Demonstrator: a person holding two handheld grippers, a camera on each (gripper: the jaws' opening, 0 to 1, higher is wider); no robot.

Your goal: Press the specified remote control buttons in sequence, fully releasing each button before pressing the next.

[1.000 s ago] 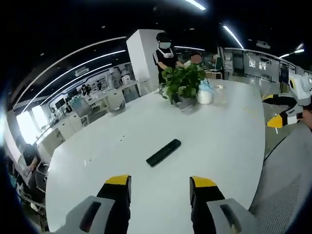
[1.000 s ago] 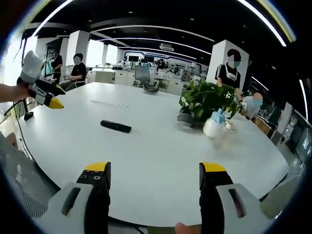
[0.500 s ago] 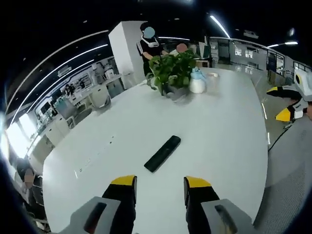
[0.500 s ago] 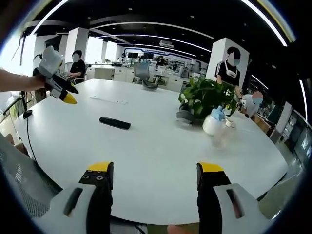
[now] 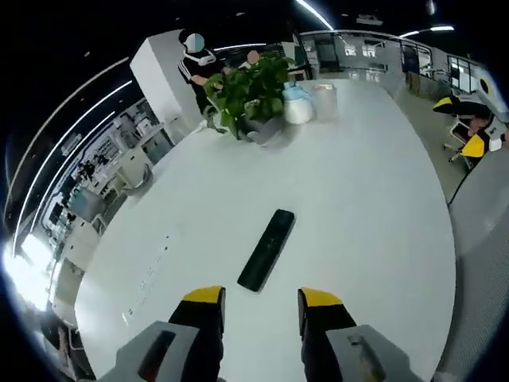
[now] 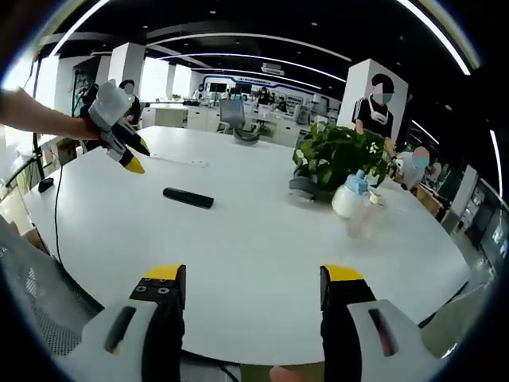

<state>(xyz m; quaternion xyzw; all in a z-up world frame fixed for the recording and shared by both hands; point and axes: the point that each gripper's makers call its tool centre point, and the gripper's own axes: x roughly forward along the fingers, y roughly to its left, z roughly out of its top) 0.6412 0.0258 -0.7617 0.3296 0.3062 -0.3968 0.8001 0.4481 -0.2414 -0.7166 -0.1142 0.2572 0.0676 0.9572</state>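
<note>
Left gripper (image 5: 260, 298) above remote (image 5: 266, 249) — jaws apart, empty; right gripper (image 6: 251, 276) likewise.

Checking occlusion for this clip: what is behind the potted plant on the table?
Behind the potted plant stands a person by a white pillar; foliage covers the person's lower body.

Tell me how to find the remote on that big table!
Look at the big white table with the leafy plant and white bottle. On the bare stretch away from them lies the remote, alone. It is the only flat, long, black thing there.
</note>
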